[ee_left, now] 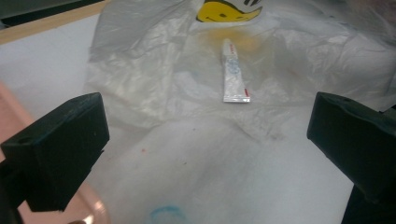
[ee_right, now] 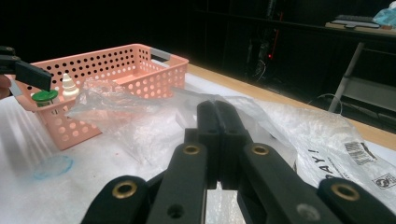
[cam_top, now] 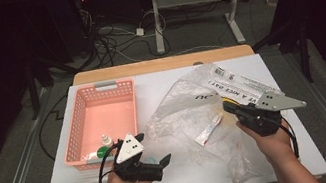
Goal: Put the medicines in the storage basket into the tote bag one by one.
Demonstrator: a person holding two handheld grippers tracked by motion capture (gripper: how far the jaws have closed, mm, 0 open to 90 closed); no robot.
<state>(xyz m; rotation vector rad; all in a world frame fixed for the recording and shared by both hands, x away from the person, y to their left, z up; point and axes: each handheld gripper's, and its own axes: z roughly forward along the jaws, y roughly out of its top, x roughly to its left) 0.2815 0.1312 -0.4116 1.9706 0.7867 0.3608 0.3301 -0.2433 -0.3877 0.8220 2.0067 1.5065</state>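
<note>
- The work in hand looks like emptying a clear plastic bag (cam_top: 195, 111) into the pink basket (cam_top: 85, 115), one small item at a time
- Judged as partly done: a small white dropper bottle (cam_top: 107, 141) and something with a green cap (ee_right: 45, 96) already sit in the near corner of the basket
- Still left: a small white tube (cam_top: 208, 130) with red print lies inside the bag on the tabletop (cam_top: 159, 79), well apart from the basket; in the left gripper view the tube (ee_left: 235, 77) lies ahead, between the lines of the two fingers but far beyond them
- The left gripper (cam_top: 153, 149) hangs just beside the basket's near right corner, its fingers spread wide with nothing between them, and faces toward the bag
- The right gripper (cam_top: 228, 107) is at the bag's right side; its fingers (ee_right: 208, 126) are pressed together, and thin bag film seems to be pinched between them, though I cannot tell this for sure
- Likely next: the left gripper reaches into the bag for the tube while the right steadies the film
</note>
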